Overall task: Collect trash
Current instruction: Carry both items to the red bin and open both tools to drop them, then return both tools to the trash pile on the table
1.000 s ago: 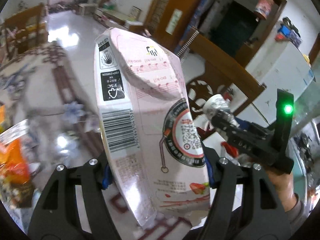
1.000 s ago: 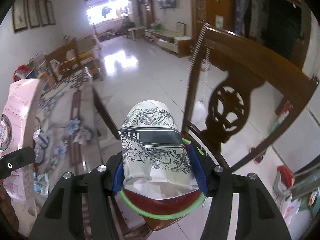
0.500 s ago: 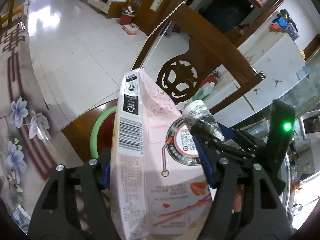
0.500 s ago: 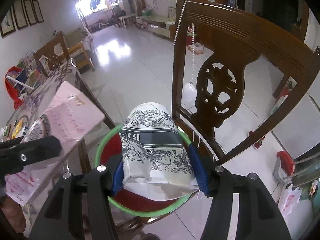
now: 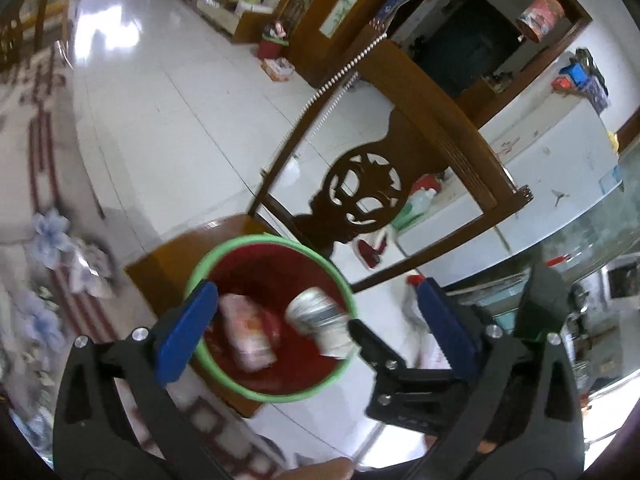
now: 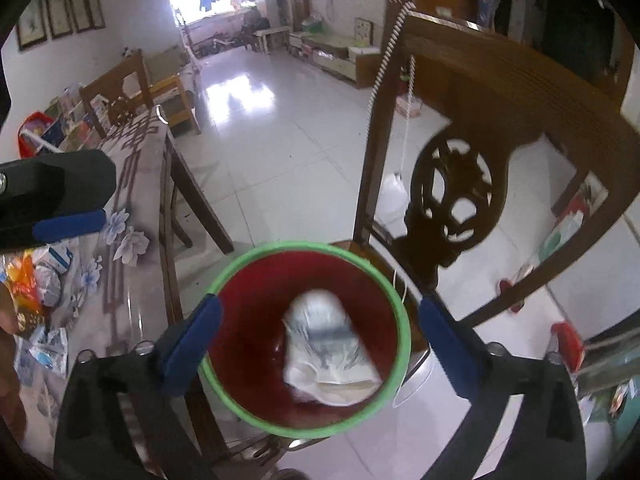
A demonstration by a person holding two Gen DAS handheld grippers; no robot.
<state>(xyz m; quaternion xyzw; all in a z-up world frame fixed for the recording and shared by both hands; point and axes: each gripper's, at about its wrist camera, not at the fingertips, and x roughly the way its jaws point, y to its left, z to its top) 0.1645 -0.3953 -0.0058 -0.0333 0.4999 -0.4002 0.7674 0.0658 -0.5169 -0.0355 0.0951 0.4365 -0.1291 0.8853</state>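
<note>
Below opening right tool (image 6: 316,332), cup (image 6: 328,344), bucket (image 6: 402,320)

left gripper (image 5: 316,320): tilted downward, jaws opening wide, nothing pressed between pads
right gripper (image 6: 320,336): tilted downward, jaws opening wide, empty

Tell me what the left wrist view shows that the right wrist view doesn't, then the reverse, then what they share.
Only the left wrist view: the pink carton blurred inside the bucket, and the white cabinet behind the chair.
Only the right wrist view: the table with its flowered cloth and wrappers on it.
Both: the red bucket with a green rim on the wooden chair, the patterned paper cup in it, and jaws opening, nothing between them.
</note>
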